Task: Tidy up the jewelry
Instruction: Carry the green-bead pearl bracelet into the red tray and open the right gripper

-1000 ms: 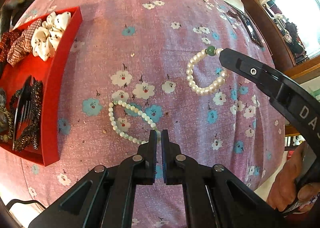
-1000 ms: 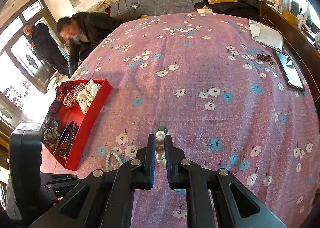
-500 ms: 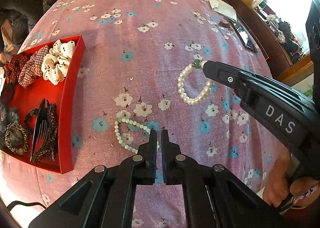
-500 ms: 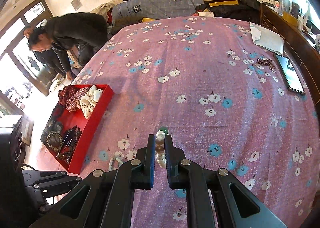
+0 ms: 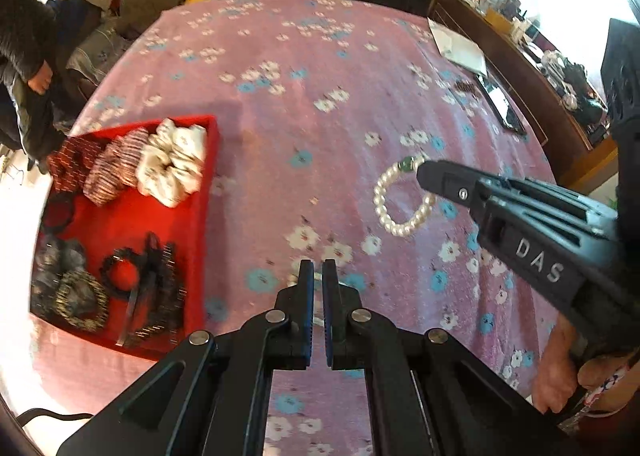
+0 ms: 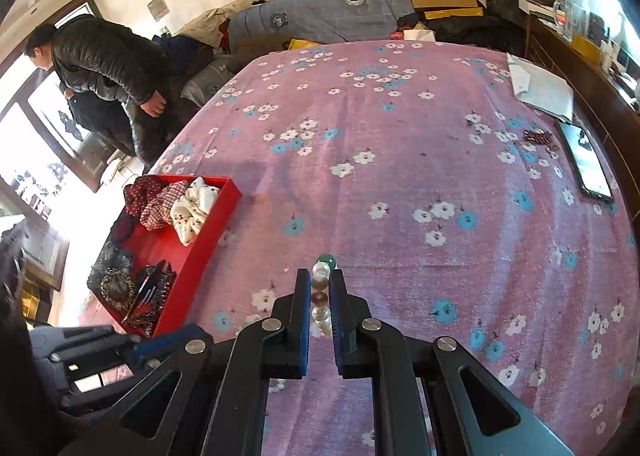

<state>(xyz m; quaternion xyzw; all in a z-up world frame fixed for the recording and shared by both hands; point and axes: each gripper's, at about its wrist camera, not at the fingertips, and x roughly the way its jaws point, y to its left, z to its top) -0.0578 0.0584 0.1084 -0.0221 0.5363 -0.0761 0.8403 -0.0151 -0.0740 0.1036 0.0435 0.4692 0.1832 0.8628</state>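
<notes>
My right gripper point(image 6: 320, 280) is shut on a pearl bracelet point(image 5: 384, 208) that has one green bead. The loop hangs from its tip point(image 5: 424, 172) just over the pink flowered cloth. My left gripper point(image 5: 316, 268) is shut and raised above the cloth. A few pale beads of a smaller bead bracelet point(image 5: 318, 321) show between its fingers, and the rest is hidden behind them. The red tray point(image 5: 200, 236) lies to the left. It holds scrunchies point(image 5: 168, 164) at its far end and dark hair pieces point(image 5: 140, 288) at its near end. The same tray point(image 6: 200, 256) shows left of the right gripper.
A phone point(image 6: 588, 164), a dark bead piece point(image 6: 538, 136) and papers point(image 6: 540, 92) lie by the cloth's right edge, beside a wooden sideboard. A person in a dark jacket point(image 6: 104, 60) stands at the far left. A hand point(image 5: 560, 376) grips the right tool's handle.
My left gripper rose and tipped upward. The small bead bracelet left the cloth and is now mostly hidden behind its fingers. The right gripper kept still, and the person behind turned away.
</notes>
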